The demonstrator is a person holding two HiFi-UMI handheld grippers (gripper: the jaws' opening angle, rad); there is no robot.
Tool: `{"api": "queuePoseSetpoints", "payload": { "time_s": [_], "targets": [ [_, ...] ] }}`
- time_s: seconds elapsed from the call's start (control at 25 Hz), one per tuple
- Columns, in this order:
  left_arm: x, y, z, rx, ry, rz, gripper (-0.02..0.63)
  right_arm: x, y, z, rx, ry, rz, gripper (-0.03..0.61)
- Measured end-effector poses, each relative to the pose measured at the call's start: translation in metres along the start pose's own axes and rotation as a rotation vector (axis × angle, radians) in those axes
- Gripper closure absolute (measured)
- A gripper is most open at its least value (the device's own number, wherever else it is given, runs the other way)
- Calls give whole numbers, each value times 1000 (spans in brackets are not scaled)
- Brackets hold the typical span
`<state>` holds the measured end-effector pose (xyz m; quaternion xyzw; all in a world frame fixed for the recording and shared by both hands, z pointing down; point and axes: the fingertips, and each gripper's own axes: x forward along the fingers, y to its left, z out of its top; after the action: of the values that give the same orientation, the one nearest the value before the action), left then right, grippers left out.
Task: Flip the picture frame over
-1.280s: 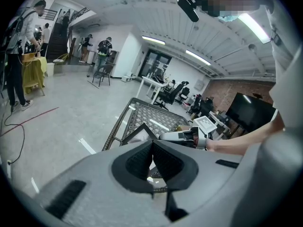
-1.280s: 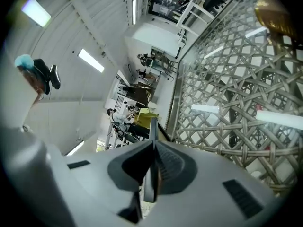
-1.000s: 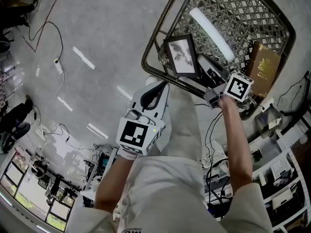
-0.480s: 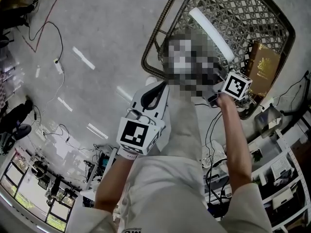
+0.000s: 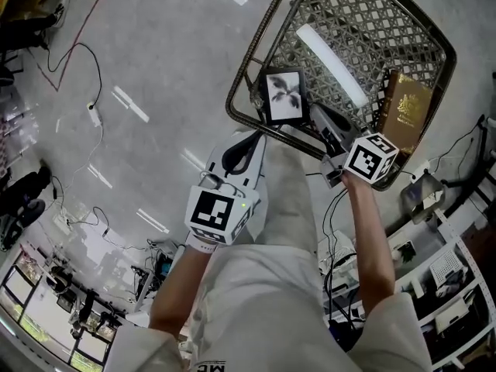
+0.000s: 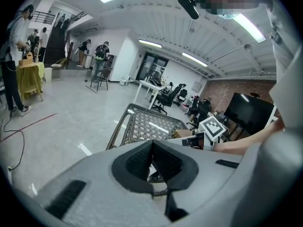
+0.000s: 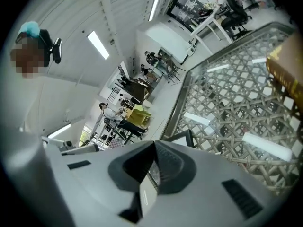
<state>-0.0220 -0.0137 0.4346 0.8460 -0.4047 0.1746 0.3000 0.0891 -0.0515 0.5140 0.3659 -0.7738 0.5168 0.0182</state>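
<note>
The right gripper's (image 5: 321,124) jaws are clenched on the right edge of the frame (image 5: 283,97); in the right gripper view (image 7: 152,163) a thin pale edge and a sliver of glass sit pinched between the ribbed black pads. The left gripper's (image 5: 249,139) jaws are pressed together with nothing between them (image 6: 152,148), and it hangs just below the table's (image 5: 248,60) near rim. The frame is a small upright rectangle with a thin black border, a white mat and a dark leafy sprig printed in black and white. Its picture side faces the head camera, and it is held tilted over the near left corner of the table. The table top is an open diamond lattice of woven strands under a glossy surface, edged by a twisted, rope-like rim. A brown book (image 5: 404,107) with a gold crest lies at the table's right side. The floor (image 5: 155,53) is smooth grey and shiny.
</note>
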Motion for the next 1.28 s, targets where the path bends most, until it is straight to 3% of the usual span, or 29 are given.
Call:
{"api": "queuePoseSetpoints", "payload": {
  "time_s": [0.32, 0.6, 0.84, 1.28],
  "targets": [
    [-24, -11, 29, 36, -41, -8, 589, -31, 48, 17, -322, -2, -144, 558],
    [-43, -22, 49, 78, -74, -26, 589, -61, 95, 37, -523, -45, -225, 558],
    [-70, -36, 76, 98, -133, -56, 589, -89, 139, 50, -619, -113, -262, 558],
    [-127, -56, 127, 145, -285, -45, 589, -126, 199, 53, -685, -254, -303, 558]
  ]
}}
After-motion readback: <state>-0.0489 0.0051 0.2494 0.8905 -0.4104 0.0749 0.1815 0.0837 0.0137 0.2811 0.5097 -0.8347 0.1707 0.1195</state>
